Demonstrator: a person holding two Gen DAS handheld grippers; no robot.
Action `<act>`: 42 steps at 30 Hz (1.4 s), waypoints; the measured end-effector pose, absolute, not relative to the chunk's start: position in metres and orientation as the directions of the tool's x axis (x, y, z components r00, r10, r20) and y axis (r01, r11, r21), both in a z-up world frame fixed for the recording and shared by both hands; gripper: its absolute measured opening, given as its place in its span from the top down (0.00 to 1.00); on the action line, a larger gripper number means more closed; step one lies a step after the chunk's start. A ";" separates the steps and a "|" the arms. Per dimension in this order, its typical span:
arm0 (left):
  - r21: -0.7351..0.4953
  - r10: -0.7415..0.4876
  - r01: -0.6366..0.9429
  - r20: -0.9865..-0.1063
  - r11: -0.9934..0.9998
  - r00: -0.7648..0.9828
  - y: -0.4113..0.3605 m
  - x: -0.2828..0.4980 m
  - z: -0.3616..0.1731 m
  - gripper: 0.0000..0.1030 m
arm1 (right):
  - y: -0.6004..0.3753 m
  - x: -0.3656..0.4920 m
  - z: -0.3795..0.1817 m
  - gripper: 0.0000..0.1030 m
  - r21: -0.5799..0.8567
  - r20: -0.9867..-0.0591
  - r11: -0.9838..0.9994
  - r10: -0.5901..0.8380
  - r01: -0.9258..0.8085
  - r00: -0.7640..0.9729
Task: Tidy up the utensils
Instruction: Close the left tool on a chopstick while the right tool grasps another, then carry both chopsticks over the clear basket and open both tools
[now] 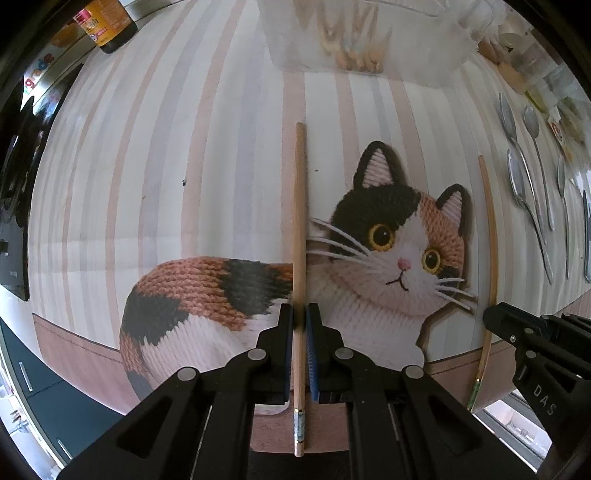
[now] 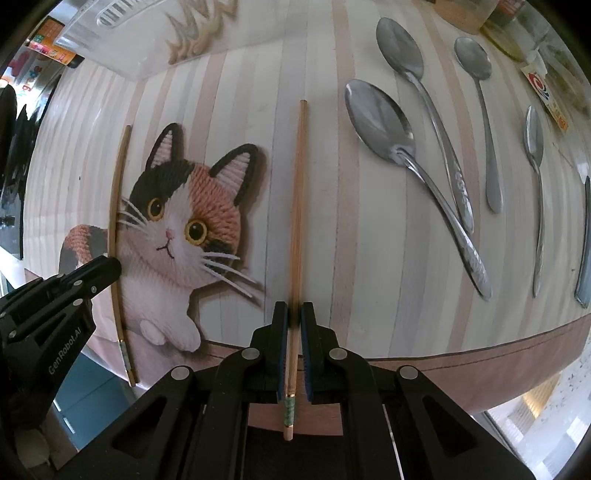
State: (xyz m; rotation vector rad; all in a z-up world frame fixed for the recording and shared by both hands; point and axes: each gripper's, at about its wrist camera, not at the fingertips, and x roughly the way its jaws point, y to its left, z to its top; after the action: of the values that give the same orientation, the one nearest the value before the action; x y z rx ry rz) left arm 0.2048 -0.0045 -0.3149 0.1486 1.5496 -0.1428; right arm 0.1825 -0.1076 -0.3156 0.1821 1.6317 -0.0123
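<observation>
A pale wooden chopstick (image 1: 300, 206) runs straight away from me over the cat-print mat (image 1: 166, 155), and my left gripper (image 1: 299, 314) is shut on it near its banded end. My right gripper (image 2: 294, 312) is shut on a second chopstick (image 2: 297, 192) the same way. Each view also shows the other pair off to the side: the right gripper (image 1: 493, 321) on its chopstick (image 1: 489, 229), the left gripper (image 2: 107, 267) on its chopstick (image 2: 116, 206). Both chopsticks lie parallel. Whether they rest on the mat or hover just above it I cannot tell.
Several steel spoons (image 2: 380, 122) lie in a row right of the chopsticks. A clear plastic container (image 1: 369, 40) stands at the far side of the mat. A dark bottle (image 1: 107, 26) stands at the far left. The table edge (image 2: 480, 369) runs close below the grippers.
</observation>
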 end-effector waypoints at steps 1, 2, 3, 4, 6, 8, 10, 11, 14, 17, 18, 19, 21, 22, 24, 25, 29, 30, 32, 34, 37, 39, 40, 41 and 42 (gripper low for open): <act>0.012 0.008 0.184 -1.000 0.983 0.018 -0.004 0.204 -0.314 0.96 | -0.107 0.183 -0.316 0.93 0.100 -0.993 0.987 0.107 0.122 -0.056; 0.019 0.015 0.180 -1.000 0.983 0.021 -0.002 0.203 -0.313 0.96 | -0.107 0.183 -0.315 0.93 0.098 -0.993 0.987 0.106 0.124 -0.053; 0.021 0.017 0.177 -1.000 0.984 0.026 0.000 0.201 -0.311 0.96 | -0.107 0.182 -0.315 0.93 0.099 -0.993 0.987 0.105 0.129 -0.048; 0.024 0.019 0.173 -0.999 0.985 0.029 0.002 0.200 -0.309 0.96 | -0.106 0.182 -0.314 0.93 0.098 -0.994 0.987 0.104 0.129 -0.044; 0.025 0.019 0.162 -0.999 0.986 0.039 0.008 0.198 -0.303 0.96 | -0.107 0.180 -0.314 0.93 0.099 -0.994 0.986 0.104 0.135 -0.036; 0.024 0.016 0.149 -0.998 0.989 0.056 0.014 0.196 -0.293 0.96 | -0.108 0.178 -0.314 0.93 0.106 -0.993 0.984 0.112 0.141 -0.034; 0.021 0.011 0.133 -0.997 0.991 0.074 0.020 0.193 -0.283 0.96 | -0.110 0.177 -0.311 0.93 0.117 -0.992 0.983 0.122 0.141 -0.026; 0.017 0.007 0.122 -0.997 0.992 0.083 0.024 0.192 -0.277 0.96 | -0.109 0.175 -0.307 0.93 0.120 -0.992 0.983 0.124 0.136 -0.018; 0.014 0.001 0.102 -0.992 0.995 0.124 0.030 0.187 -0.257 0.96 | -0.109 0.172 -0.297 0.93 0.138 -0.990 0.982 0.138 0.128 0.007; 0.009 -0.006 0.090 -0.987 0.996 0.162 0.035 0.183 -0.239 0.96 | -0.109 0.169 -0.280 0.93 0.156 -0.988 0.980 0.152 0.120 0.041; 0.004 -0.011 0.085 -0.985 0.996 0.174 0.037 0.181 -0.233 0.96 | -0.110 0.168 -0.276 0.93 0.160 -0.987 0.980 0.155 0.118 0.049; 0.000 -0.015 0.082 -0.982 0.997 0.187 0.038 0.179 -0.226 0.96 | -0.111 0.167 -0.270 0.93 0.165 -0.985 0.979 0.159 0.117 0.064; -0.006 -0.022 0.076 -0.978 0.997 0.208 0.040 0.177 -0.214 0.96 | -0.113 0.165 -0.258 0.93 0.179 -0.982 0.977 0.169 0.117 0.089; -0.011 -0.028 0.074 -0.975 0.997 0.220 0.038 0.176 -0.207 0.96 | -0.117 0.165 -0.254 0.93 0.184 -0.980 0.976 0.173 0.115 0.098; -0.021 -0.037 0.070 -0.969 0.997 0.243 0.039 0.177 -0.195 0.96 | -0.119 0.165 -0.242 0.93 0.192 -0.977 0.975 0.178 0.112 0.120; -0.025 -0.042 0.070 -0.967 0.997 0.251 0.038 0.186 -0.190 0.96 | -0.121 0.164 -0.236 0.93 0.196 -0.974 0.974 0.181 0.111 0.132; -0.033 -0.054 0.075 -0.954 0.997 0.294 0.028 0.192 -0.171 0.96 | -0.126 0.164 -0.213 0.93 0.208 -0.966 0.973 0.189 0.101 0.175; -0.034 -0.056 0.076 -0.951 0.997 0.305 0.028 0.193 -0.166 0.96 | -0.125 0.168 -0.206 0.93 0.210 -0.964 0.973 0.189 0.100 0.185; -0.044 -0.068 0.082 -0.943 0.996 0.325 0.025 0.197 -0.158 0.96 | -0.126 0.169 -0.196 0.93 0.217 -0.959 0.971 0.195 0.095 0.206; -0.049 -0.077 0.088 -0.934 0.995 0.349 0.022 0.202 -0.146 0.96 | -0.125 0.176 -0.187 0.93 0.223 -0.954 0.970 0.198 0.092 0.227; -0.065 -0.097 0.098 -0.920 0.993 0.379 0.016 0.211 -0.130 0.96 | -0.128 0.185 -0.170 0.93 0.239 -0.941 0.967 0.208 0.090 0.266; -0.087 -0.122 0.106 -0.914 0.991 0.388 0.013 0.220 -0.121 0.96 | -0.130 0.195 -0.158 0.93 0.251 -0.931 0.964 0.215 0.090 0.295; -0.108 -0.142 0.107 -0.911 0.988 0.388 0.011 0.226 -0.116 0.96 | -0.131 0.200 -0.154 0.93 0.258 -0.926 0.962 0.219 0.088 0.308; -0.127 -0.161 0.111 -0.908 0.986 0.386 0.008 0.233 -0.112 0.96 | -0.133 0.205 -0.149 0.93 0.263 -0.921 0.961 0.223 0.088 0.319; -0.142 -0.176 0.115 -0.906 0.983 0.384 0.006 0.241 -0.109 0.96 | -0.134 0.212 -0.145 0.93 0.272 -0.916 0.958 0.231 0.085 0.328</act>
State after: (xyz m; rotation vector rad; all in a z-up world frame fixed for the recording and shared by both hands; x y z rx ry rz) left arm 0.2414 0.0056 -0.1091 -0.0594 1.1616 -0.1853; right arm 0.2120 -0.1338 -0.1452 0.2930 1.2378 0.0971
